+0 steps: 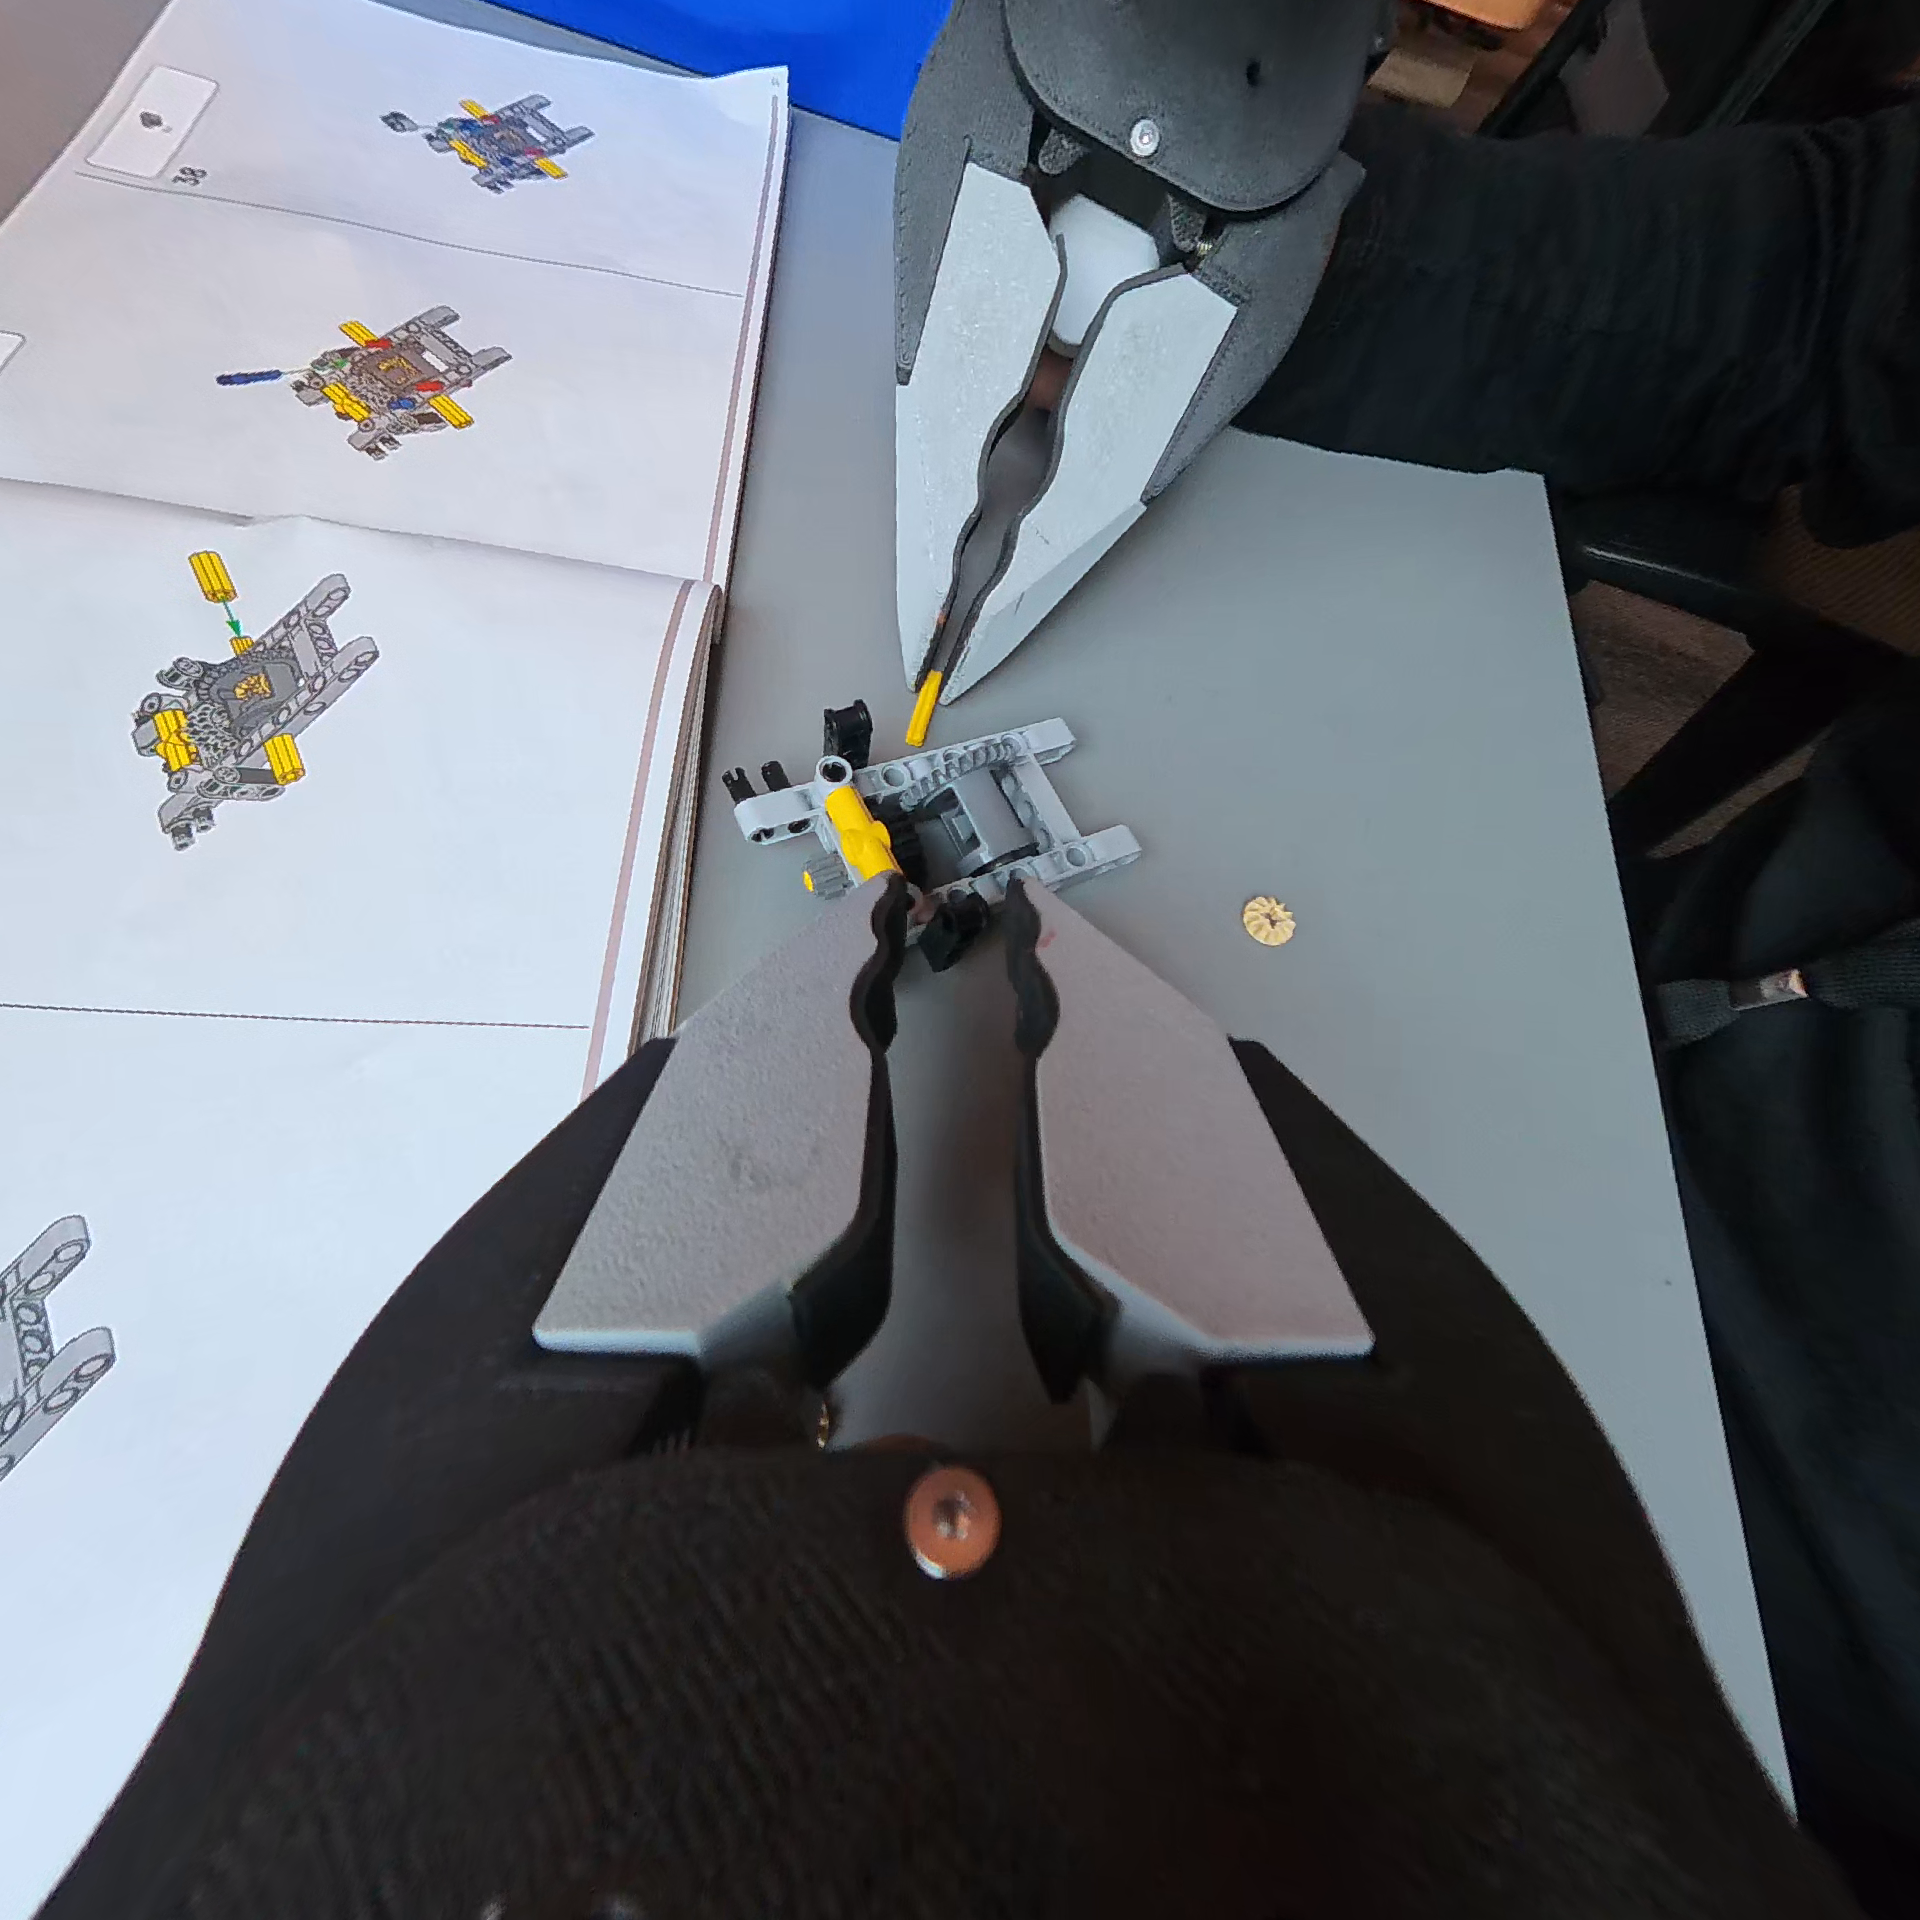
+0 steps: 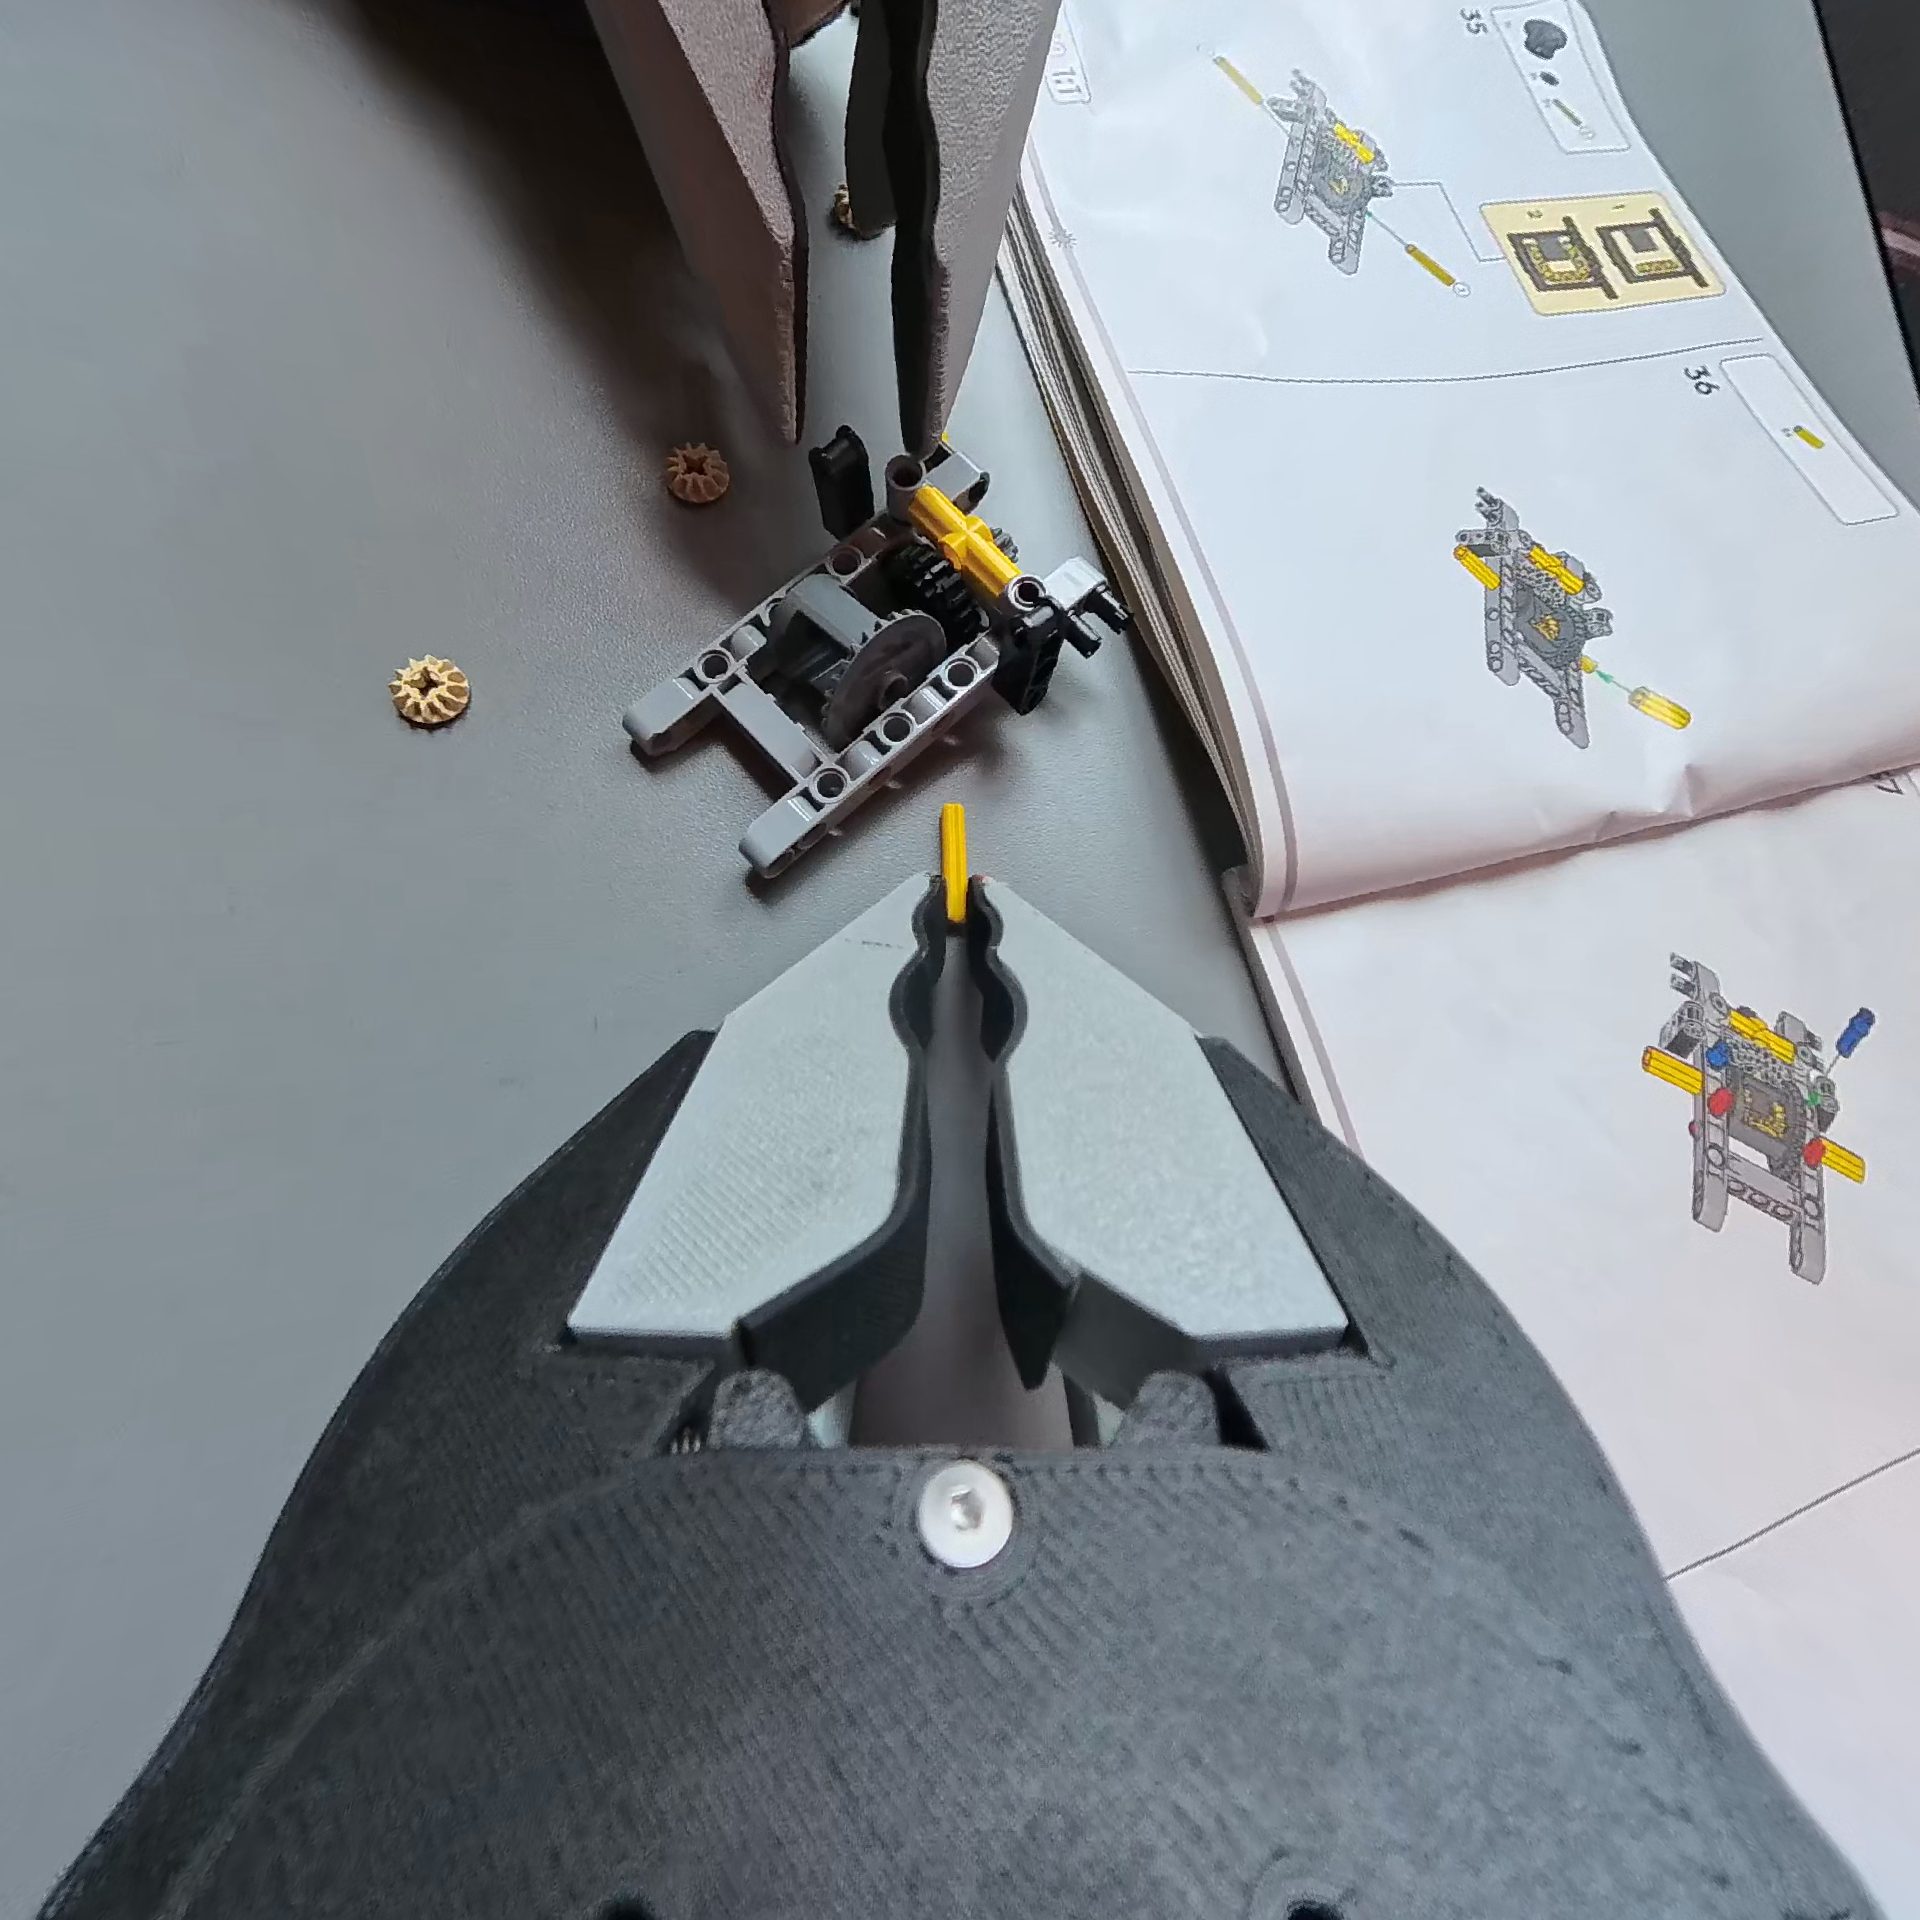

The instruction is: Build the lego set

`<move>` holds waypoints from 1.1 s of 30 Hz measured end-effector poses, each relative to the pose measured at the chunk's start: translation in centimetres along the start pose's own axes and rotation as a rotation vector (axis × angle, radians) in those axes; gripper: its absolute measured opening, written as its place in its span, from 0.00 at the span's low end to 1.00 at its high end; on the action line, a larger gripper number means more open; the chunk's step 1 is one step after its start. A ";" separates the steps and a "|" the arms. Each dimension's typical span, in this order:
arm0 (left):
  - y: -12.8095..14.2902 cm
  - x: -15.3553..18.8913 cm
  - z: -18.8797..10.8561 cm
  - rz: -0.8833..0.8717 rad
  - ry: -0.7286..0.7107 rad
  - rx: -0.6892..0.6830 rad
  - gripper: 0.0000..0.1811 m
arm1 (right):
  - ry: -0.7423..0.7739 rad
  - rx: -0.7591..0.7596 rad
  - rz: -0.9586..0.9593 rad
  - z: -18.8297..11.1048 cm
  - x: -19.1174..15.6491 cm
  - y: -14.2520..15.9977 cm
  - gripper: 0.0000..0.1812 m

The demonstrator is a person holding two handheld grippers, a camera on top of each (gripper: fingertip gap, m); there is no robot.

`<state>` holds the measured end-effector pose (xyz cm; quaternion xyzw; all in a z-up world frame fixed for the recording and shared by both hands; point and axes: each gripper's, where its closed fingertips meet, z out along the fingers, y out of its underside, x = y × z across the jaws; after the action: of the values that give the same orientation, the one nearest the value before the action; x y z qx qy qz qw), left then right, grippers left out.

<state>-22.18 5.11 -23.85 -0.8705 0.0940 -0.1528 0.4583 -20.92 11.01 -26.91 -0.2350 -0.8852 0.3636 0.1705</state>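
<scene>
A grey lego frame assembly [image 1: 935, 805] with black gears and a yellow cross piece lies on the grey table [image 1: 1351, 675]. My left gripper [image 1: 953, 896] is closed onto a black connector at the assembly's near end. It enters the right wrist view from the top [image 2: 860, 445]. My right gripper [image 2: 954, 891] is shut on a thin yellow axle [image 2: 952, 844] that sticks out of its tips, pointing at the assembly's [image 2: 831, 665] side beam, a short gap away. In the left wrist view, the right gripper [image 1: 938, 677] and axle [image 1: 921, 712] hover just beyond the frame.
An open instruction booklet [image 1: 364, 675] lies beside the assembly, also in the right wrist view [image 2: 1507, 571]. Loose tan gears lie on the table [image 1: 1269, 921] [image 2: 430, 691] [image 2: 693, 474]. The table edge [image 1: 1600, 831] is close by, and a dark sleeve [image 1: 1610, 312] sits behind the right gripper. The gap from one gripper's tips to the other's is roughly 8 cm.
</scene>
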 end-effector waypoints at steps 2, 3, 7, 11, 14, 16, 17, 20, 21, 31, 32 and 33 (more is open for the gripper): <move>0.0 0.0 0.0 0.001 0.000 -0.003 0.09 | 0.001 0.000 -0.001 0.0 0.0 0.0 0.00; 0.0 0.0 0.0 0.002 0.000 -0.004 0.09 | 0.002 0.000 -0.003 0.0 0.0 0.0 0.00; 0.0 0.0 0.0 0.000 0.000 -0.004 0.08 | 0.003 0.000 -0.006 0.0 0.0 0.0 0.00; 0.1 0.0 0.0 -0.002 0.001 -0.006 0.08 | 0.003 0.000 -0.007 0.1 -0.1 -0.1 0.00; 0.1 0.0 0.1 -0.004 0.002 -0.006 0.08 | 0.004 0.000 -0.009 0.1 -0.1 -0.1 0.00; 0.1 0.0 0.1 -0.004 0.002 -0.006 0.08 | 0.005 0.000 -0.010 0.1 -0.1 -0.1 0.00; 0.1 0.0 0.1 -0.004 0.001 -0.006 0.08 | 0.005 0.000 -0.011 0.1 -0.1 -0.1 0.00; 0.1 0.0 0.1 -0.002 0.001 -0.008 0.08 | 0.006 0.000 -0.013 0.1 -0.1 -0.1 0.00; 0.1 0.0 0.1 -0.002 0.001 -0.008 0.08 | 0.006 0.000 -0.013 0.1 -0.1 -0.1 0.00; 0.1 0.0 0.1 0.002 0.000 -0.010 0.08 | 0.007 -0.001 -0.018 0.1 -0.1 -0.1 0.00; 0.1 0.0 0.1 0.002 0.000 -0.010 0.08 | 0.007 -0.001 -0.018 0.1 -0.1 -0.1 0.00; 0.1 0.0 0.1 0.002 0.000 -0.010 0.08 | 0.007 -0.001 -0.019 0.1 -0.1 -0.1 0.00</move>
<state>-22.12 5.11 -24.02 -0.8727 0.0957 -0.1520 0.4539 -20.87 10.85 -26.91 -0.2282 -0.8869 0.3605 0.1768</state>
